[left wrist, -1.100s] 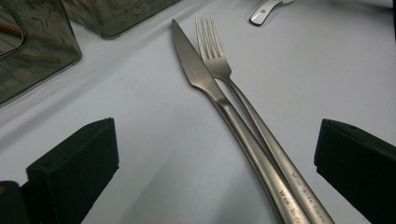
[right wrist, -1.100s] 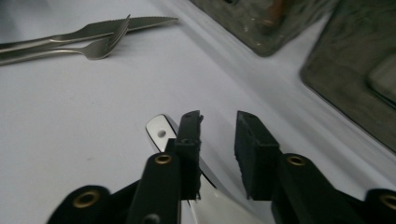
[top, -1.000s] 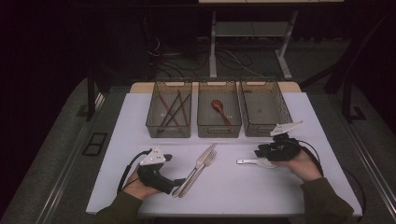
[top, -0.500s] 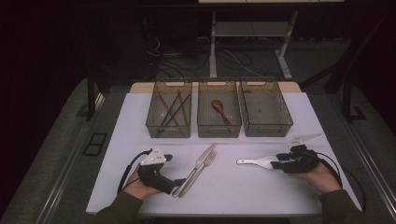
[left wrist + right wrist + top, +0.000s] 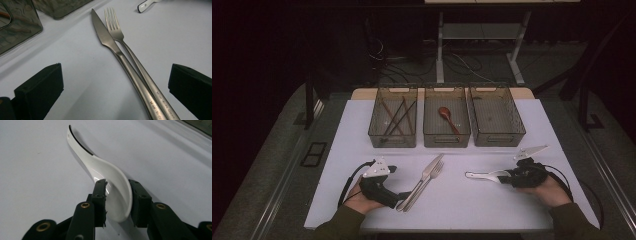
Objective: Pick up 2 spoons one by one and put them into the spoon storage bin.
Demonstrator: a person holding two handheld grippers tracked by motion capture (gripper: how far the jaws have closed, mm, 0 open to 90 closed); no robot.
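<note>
The right tool [image 5: 117, 195] has just been closing its jaws around the bowl of the glossy white ceramic soup spoon [image 5: 110, 185], whose pads now press on both rims. That spoon lies on the white table [image 5: 537, 125] at about five o'clock from the three clear plastic bins, handle pointing to nine o'clock. To lift it cleanly, I would keep the squeeze even and low on the bowl, since glazed ceramic may slip, and raise it level. The left tool [image 5: 115, 85] stands wide open around the handles of the steel knife [image 5: 110, 42] and steel fork [image 5: 117, 27]. Small stamped lettering on both handles is unreadable.
</note>
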